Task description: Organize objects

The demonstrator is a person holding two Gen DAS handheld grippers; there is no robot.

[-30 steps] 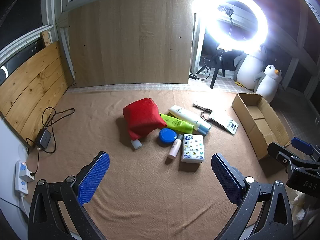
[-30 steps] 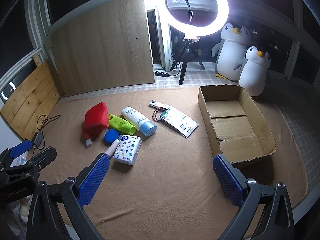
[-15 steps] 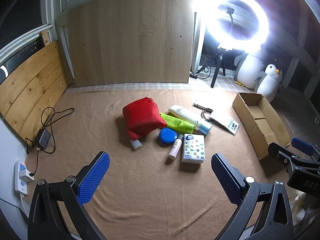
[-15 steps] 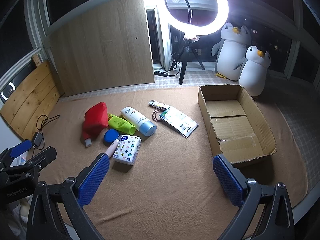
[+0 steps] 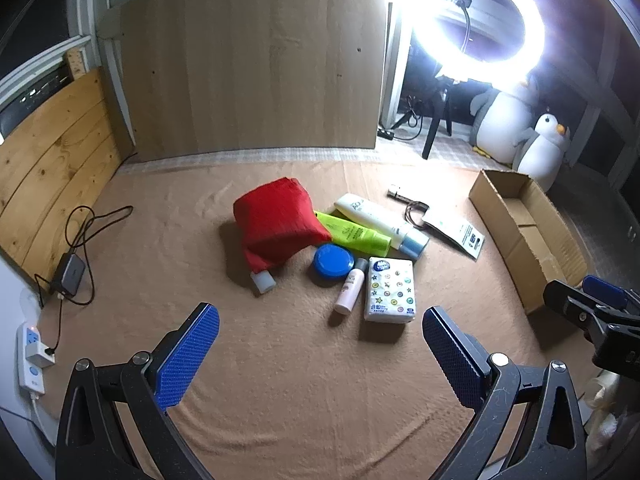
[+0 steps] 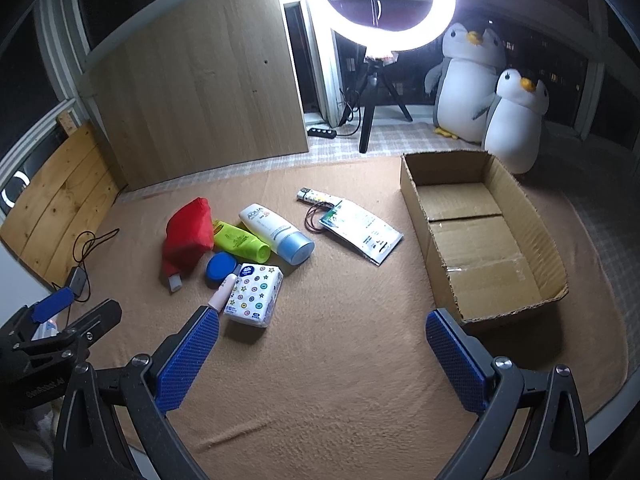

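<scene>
On the brown blanket lies a cluster: a red pouch, a green tube, a white tube with a blue cap, a round blue lid, a small pink bottle and a tissue pack. A flat white packet lies further right. An open cardboard box stands at the right. My left gripper is open, near the cluster. My right gripper is open, between cluster and box.
A ring light on a tripod and two plush penguins stand behind the blanket. A wooden board leans at the back. A charger with cable and a power strip lie at the left edge.
</scene>
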